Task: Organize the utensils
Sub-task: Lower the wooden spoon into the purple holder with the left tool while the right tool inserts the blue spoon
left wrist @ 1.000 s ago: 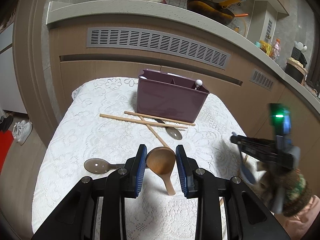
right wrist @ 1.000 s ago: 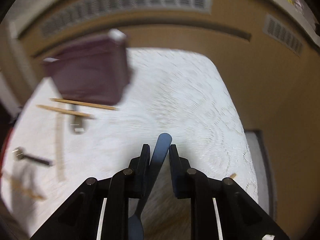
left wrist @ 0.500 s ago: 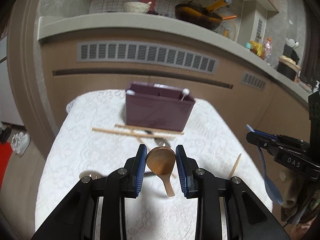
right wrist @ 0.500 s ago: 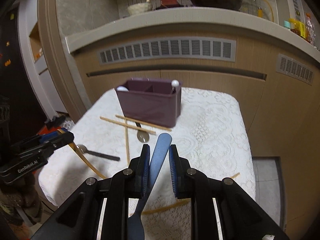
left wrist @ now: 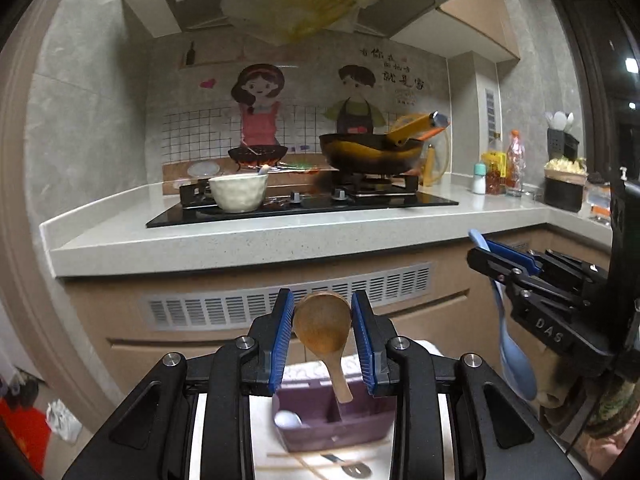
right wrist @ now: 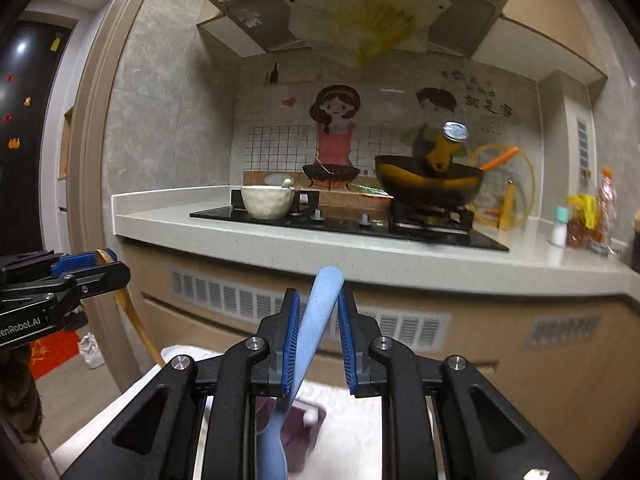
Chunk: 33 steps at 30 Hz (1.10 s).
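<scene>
My left gripper (left wrist: pixel 322 326) is shut on a wooden spoon (left wrist: pixel 323 334), its bowl clamped between the blue pads and its handle hanging down. Below it stands the purple utensil box (left wrist: pixel 332 424) on the white lace-covered table, a white-tipped utensil (left wrist: pixel 287 419) in its left compartment. My right gripper (right wrist: pixel 318 330) is shut on a light blue spoon (right wrist: pixel 308 344), handle tip up, bowl hanging low. In the left wrist view the right gripper (left wrist: pixel 494 258) shows at the right with the blue spoon (left wrist: pixel 514 356) dangling. The left gripper (right wrist: pixel 90 268) appears at the left edge of the right wrist view.
Chopsticks (left wrist: pixel 304 458) and a dark spoon (left wrist: pixel 352 468) lie on the table (left wrist: pixel 304 368) in front of the box. Behind is a kitchen counter (left wrist: pixel 256 236) with a stove, a white bowl (left wrist: pixel 238 192) and a wok (left wrist: pixel 370 152). Bottles (left wrist: pixel 500 168) stand at the right.
Both grippers have risen well above the table with their spoons held, and tilted up toward level. The view now faces the counter and stove; the box sits low between the fingers.
</scene>
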{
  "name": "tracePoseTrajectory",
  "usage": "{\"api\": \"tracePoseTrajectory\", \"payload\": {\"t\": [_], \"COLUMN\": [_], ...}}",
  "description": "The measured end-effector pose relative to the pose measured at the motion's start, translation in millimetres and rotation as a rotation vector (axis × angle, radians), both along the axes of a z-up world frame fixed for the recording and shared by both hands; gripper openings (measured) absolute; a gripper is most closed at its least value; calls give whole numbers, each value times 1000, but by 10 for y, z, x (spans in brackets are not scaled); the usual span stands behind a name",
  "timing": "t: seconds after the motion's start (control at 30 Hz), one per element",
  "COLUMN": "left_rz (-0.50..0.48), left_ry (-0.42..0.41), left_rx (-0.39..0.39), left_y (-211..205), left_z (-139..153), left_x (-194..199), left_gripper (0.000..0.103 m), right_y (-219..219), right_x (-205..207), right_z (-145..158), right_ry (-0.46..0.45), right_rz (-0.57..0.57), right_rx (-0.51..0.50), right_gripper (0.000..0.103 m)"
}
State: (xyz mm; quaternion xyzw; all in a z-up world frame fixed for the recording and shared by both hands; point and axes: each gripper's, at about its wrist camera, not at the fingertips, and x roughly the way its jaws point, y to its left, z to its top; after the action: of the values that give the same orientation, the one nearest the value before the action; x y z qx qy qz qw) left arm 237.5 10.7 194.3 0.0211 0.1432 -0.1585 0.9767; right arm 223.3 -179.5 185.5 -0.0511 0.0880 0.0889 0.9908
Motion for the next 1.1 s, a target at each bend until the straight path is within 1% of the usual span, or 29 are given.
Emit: {"api": "tracePoseTrajectory", "payload": {"t": [0.1,0.17,0.27,0.4,0.5,0.57,0.63,0.73,0.77,0.87,0.9,0.93,1.0,1.07,1.1], "left_rz": [-9,-9,-10,1,11,13,14,24,28,41,43,43,43,40,41], "left_ry": [38,81,141,178,205,229,249,275,288,322,332,343,350,354,353], "left_rx": [10,3,-22,-14,-15,-6,1,-5,-13,-34,-39,-47,-58,-76,-81], "left_y": [-30,-16,13,-2,2,-9,-22,-14,-2,24,37,52,74,111,125], "left_z": [-191,-395,-688,-967,-1135,-1274,-1406,-1579,-1636,-1775,-1811,-1844,-1863,-1875,-1855], "left_x": [353,610,889,1132,1287,1373,1407,1441,1455,1487,1484,1474,1437,1365,1332], "left_gripper": [31,31,31,31,31,31,31,31,31,31,33,34,47,51,53], "right_y": [113,172,229,325,401,419,430,482,497,524,517,499,458,391,350], "right_x": [343,578,896,1223,1411,1508,1587,1629,1655,1747,1770,1768,1728,1627,1560], "right_z": [-128,-283,-554,-927,-1169,-1293,-1407,-1541,-1564,-1635,-1654,-1681,-1705,-1723,-1731], "right_ry": [13,33,74,118,132,143,141,87,82,117,136,164,200,225,241], "right_rz": [18,15,15,10,-1,-6,-13,-42,-48,-36,-27,-16,10,22,29], "right_rx": [-41,-67,-80,-95,-121,-121,-119,-165,-172,-172,-170,-163,-145,-125,-115], "right_gripper": [18,18,18,18,18,18,18,18,18,19,20,21,32,37,37]}}
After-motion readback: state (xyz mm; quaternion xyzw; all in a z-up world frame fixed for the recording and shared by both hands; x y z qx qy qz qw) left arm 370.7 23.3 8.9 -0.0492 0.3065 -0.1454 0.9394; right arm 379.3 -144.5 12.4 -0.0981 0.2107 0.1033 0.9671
